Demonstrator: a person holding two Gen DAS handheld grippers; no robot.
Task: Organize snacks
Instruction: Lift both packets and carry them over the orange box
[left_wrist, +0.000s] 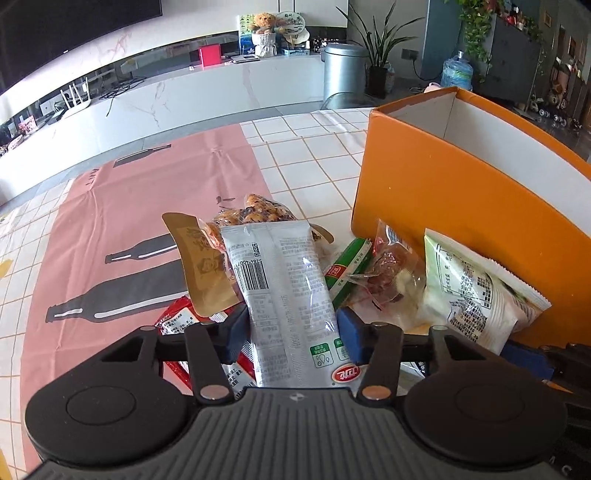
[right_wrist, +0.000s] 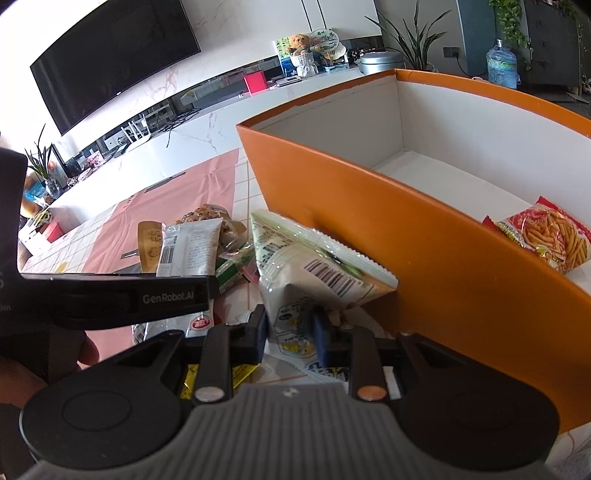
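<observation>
A pile of snack packets lies on the table against the left wall of an orange box (left_wrist: 443, 206) (right_wrist: 369, 206). My left gripper (left_wrist: 293, 336) is shut on a silver snack packet (left_wrist: 284, 288), with the blue pads pressing on its two long edges. My right gripper (right_wrist: 290, 332) is shut on the lower end of a white and green snack bag (right_wrist: 314, 266), which leans on the box wall (left_wrist: 472, 295). Inside the box lies a red packet of stick snacks (right_wrist: 550, 236).
Around the silver packet lie a gold pouch (left_wrist: 199, 266), a bag of brown nuts (left_wrist: 258, 210), a green packet (left_wrist: 349, 269), a clear packet (left_wrist: 391, 273) and a red packet (left_wrist: 177, 321). A pink bottle-print cloth (left_wrist: 129, 221) covers the table's left. A hand (right_wrist: 85, 354) holds the left gripper.
</observation>
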